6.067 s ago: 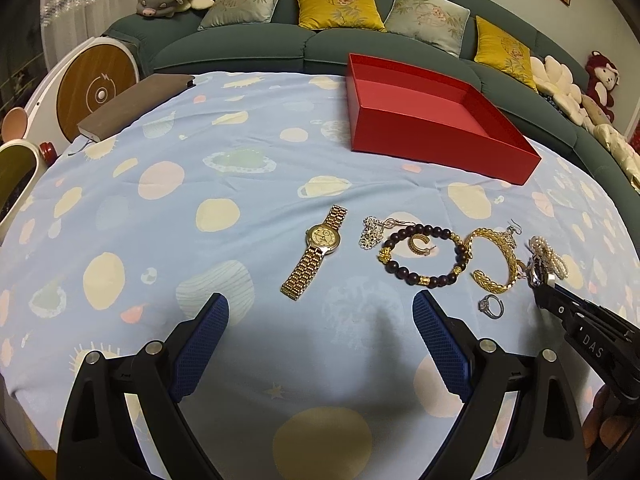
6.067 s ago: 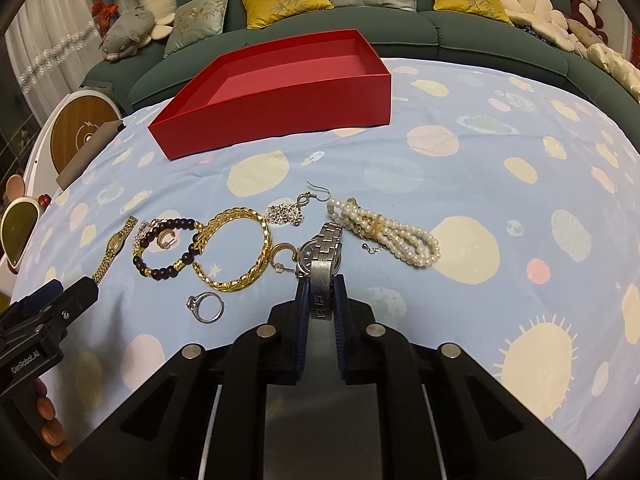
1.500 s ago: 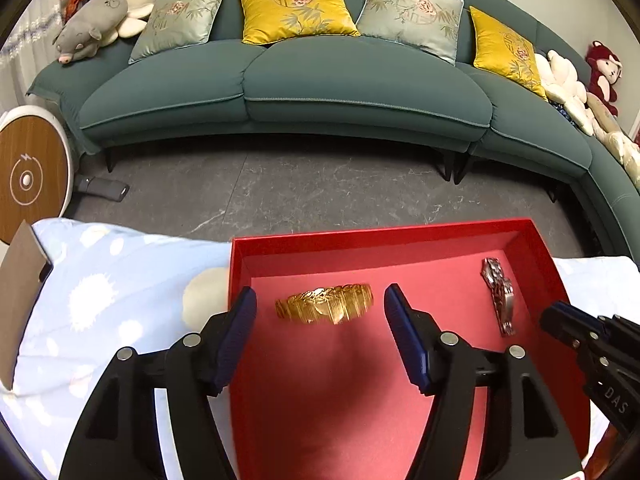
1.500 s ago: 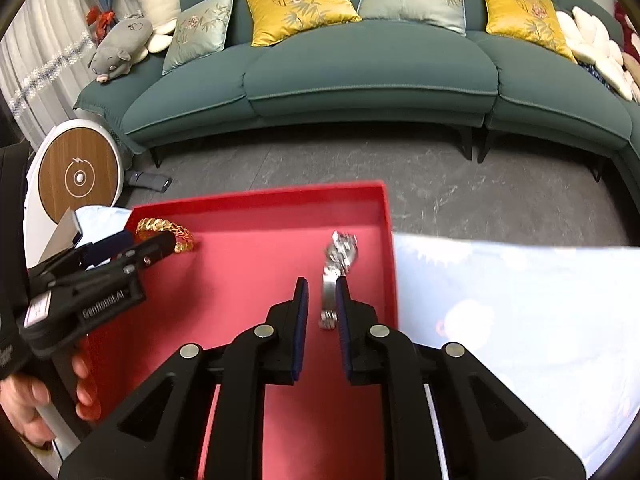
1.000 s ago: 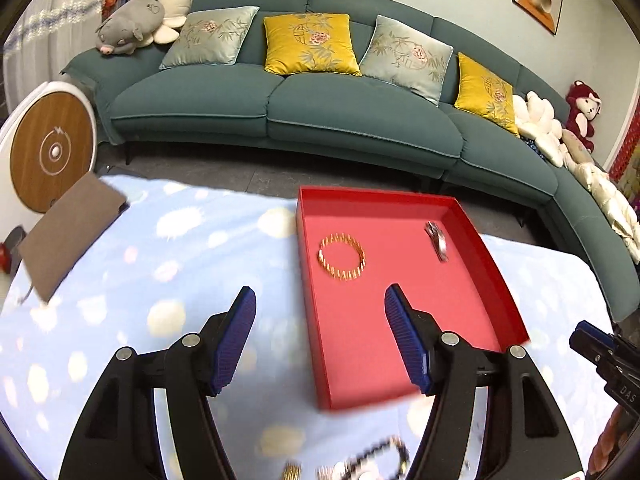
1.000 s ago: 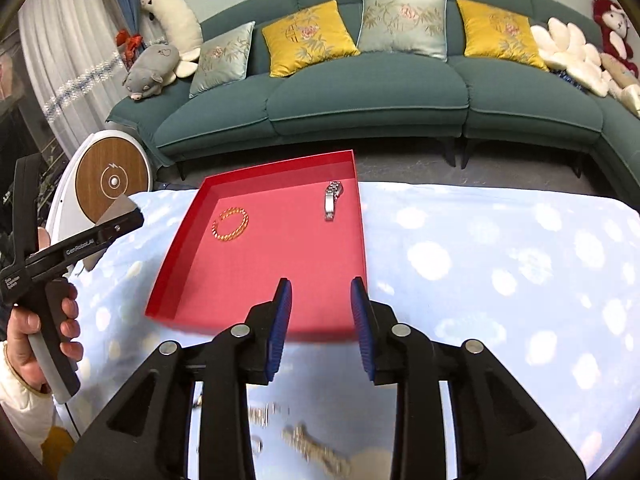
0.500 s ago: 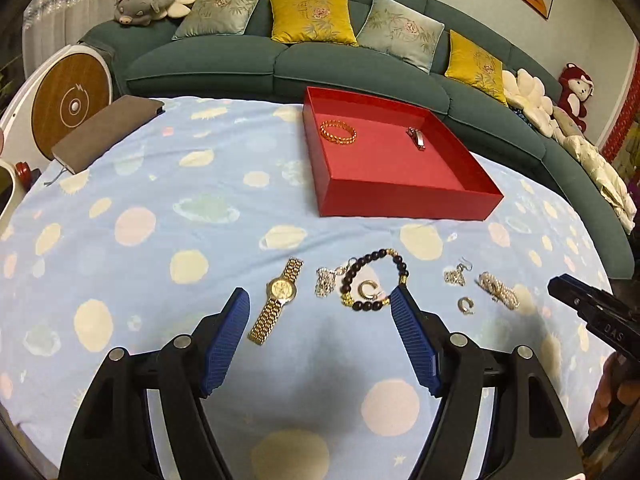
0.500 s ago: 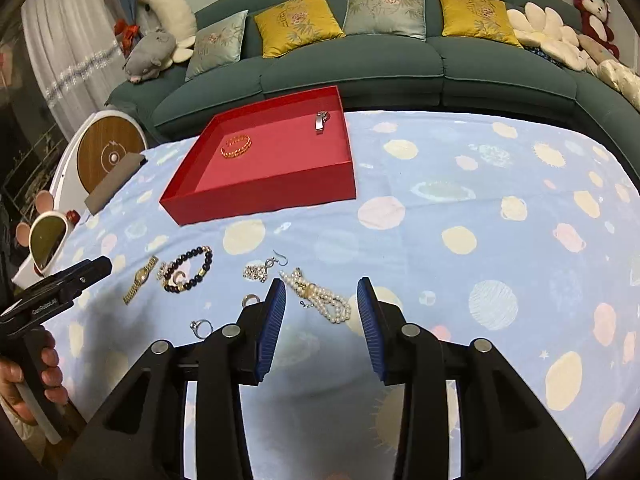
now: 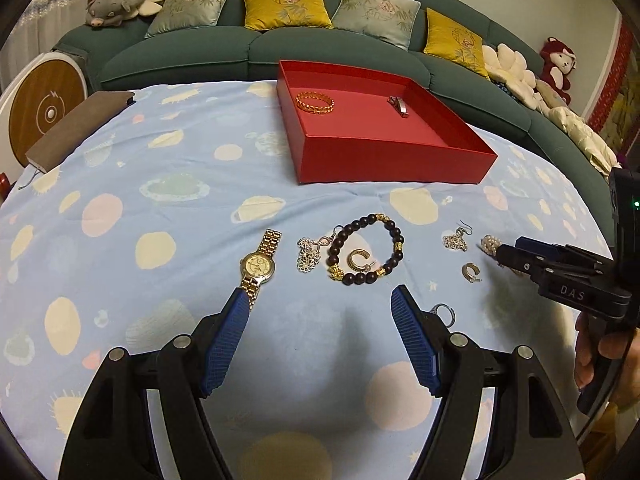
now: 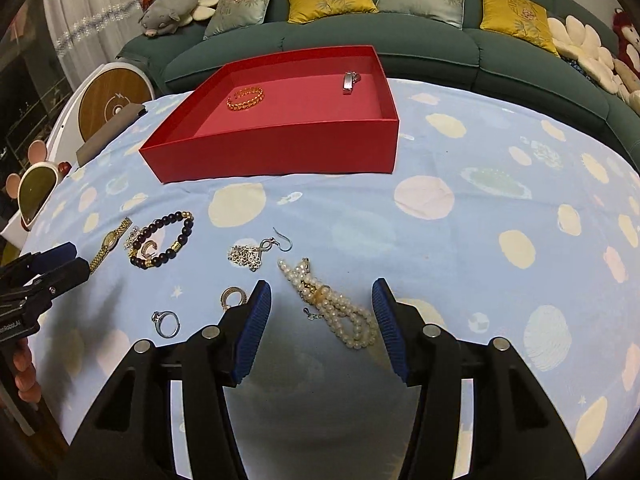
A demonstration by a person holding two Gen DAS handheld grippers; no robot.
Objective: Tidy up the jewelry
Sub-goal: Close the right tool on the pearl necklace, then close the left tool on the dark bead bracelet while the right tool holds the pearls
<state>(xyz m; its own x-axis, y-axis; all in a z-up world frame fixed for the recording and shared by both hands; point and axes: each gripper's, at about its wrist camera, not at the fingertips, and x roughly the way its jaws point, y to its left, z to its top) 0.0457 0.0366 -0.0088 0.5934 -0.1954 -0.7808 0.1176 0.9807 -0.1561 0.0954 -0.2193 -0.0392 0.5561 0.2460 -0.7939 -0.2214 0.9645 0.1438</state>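
Note:
A red box [image 9: 396,160] [image 10: 280,148] on the blue spotted cloth holds a gold bangle [image 9: 315,102] [image 10: 246,98] and a silver watch [image 9: 398,105] [image 10: 350,80]. On the cloth lie a gold watch [image 9: 259,266] [image 10: 110,242], a dark bead bracelet [image 9: 366,254] [image 10: 164,244], a gold hoop [image 9: 357,259], a silver pendant [image 9: 308,254], a silver earring [image 10: 256,254], a pearl bracelet [image 10: 332,304], a small hoop [image 10: 232,296] and a ring [image 10: 166,322]. My left gripper [image 9: 320,308] is open and low, near the gold watch. My right gripper [image 10: 320,300] is open, straddling the pearl bracelet.
A teal sofa [image 9: 280,48] with yellow and grey cushions curves behind the table. A brown notebook [image 9: 76,128] lies at the cloth's far left edge. A round white and wood device [image 10: 112,108] stands left of the table.
Both grippers have come down and forward toward the loose jewelry. The right gripper now straddles the pearl bracelet and the left is close to the gold watch. Both stay open.

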